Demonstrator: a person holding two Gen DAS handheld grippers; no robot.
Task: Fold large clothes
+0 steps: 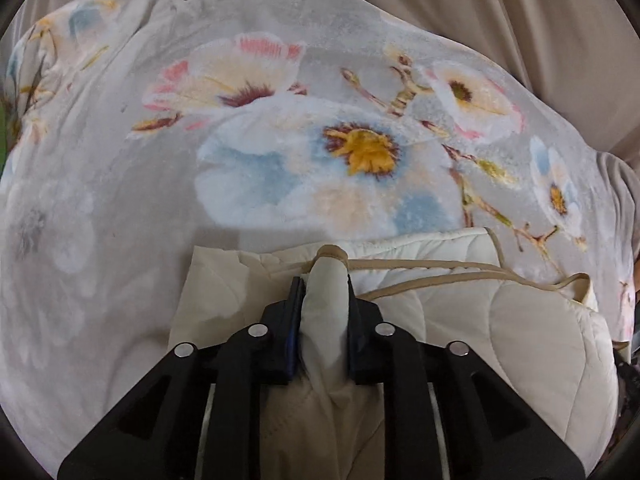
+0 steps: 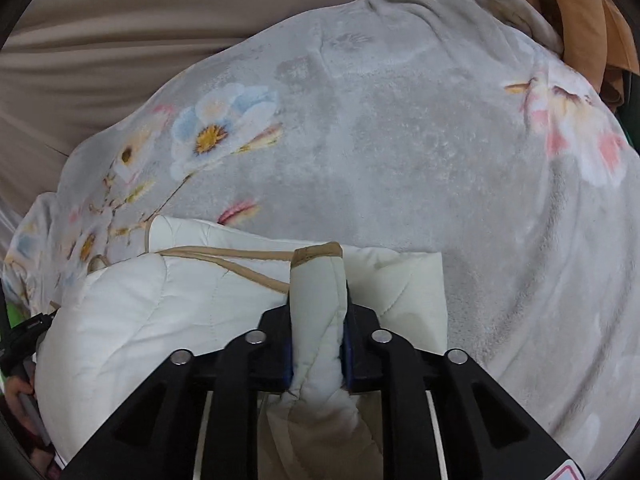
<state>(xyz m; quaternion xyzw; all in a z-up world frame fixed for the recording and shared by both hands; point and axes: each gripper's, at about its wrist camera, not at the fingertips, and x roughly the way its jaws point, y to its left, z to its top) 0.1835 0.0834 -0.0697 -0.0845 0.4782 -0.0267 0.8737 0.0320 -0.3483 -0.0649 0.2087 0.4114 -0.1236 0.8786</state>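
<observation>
Both grippers pinch tan-trimmed corners of the cream quilted cover (image 1: 540,344): the left gripper (image 1: 325,284) and the right gripper (image 2: 318,284) each clamp a bunched edge, likely to carry it forward over the floral blanket (image 1: 160,200) ahead. The cover's near part lies hidden beneath the fingers.
</observation>
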